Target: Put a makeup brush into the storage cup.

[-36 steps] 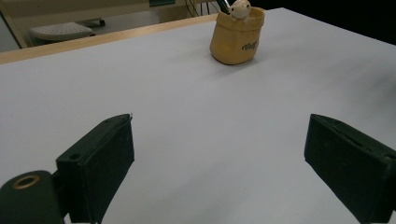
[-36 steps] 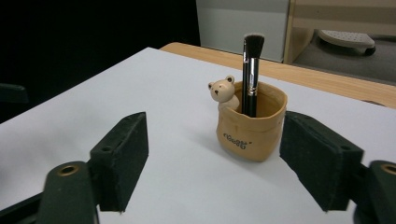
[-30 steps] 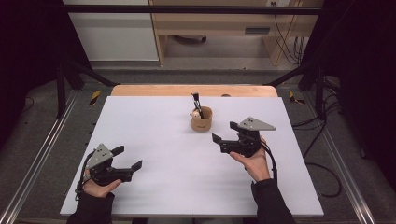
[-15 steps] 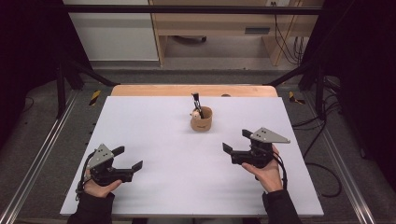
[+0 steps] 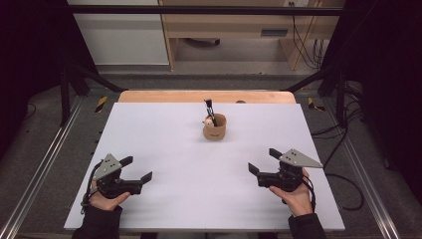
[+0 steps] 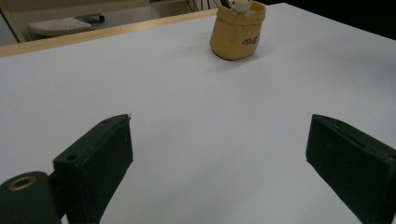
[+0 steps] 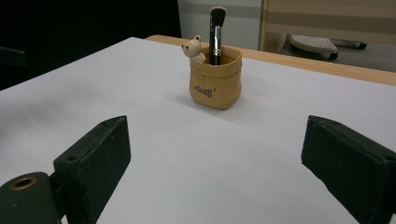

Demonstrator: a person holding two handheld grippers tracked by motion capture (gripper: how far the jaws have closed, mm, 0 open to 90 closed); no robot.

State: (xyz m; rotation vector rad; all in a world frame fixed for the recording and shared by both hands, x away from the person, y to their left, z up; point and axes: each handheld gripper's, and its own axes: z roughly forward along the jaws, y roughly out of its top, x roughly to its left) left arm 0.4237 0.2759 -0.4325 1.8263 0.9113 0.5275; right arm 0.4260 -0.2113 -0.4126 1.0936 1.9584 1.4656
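The tan holder (image 5: 215, 127) stands upright on the far centre of the white table (image 5: 164, 144), with a brush (image 5: 209, 110) standing in it. It is well apart from both grippers. The left gripper (image 5: 136, 169) and the right gripper (image 5: 263, 161) rest near the table's near edge, jaws wide apart and empty; the right jaws have just been opening. In the left gripper view the holder's top is cut off. Each hand grasps its gripper from below, jaws level, pointing inward.
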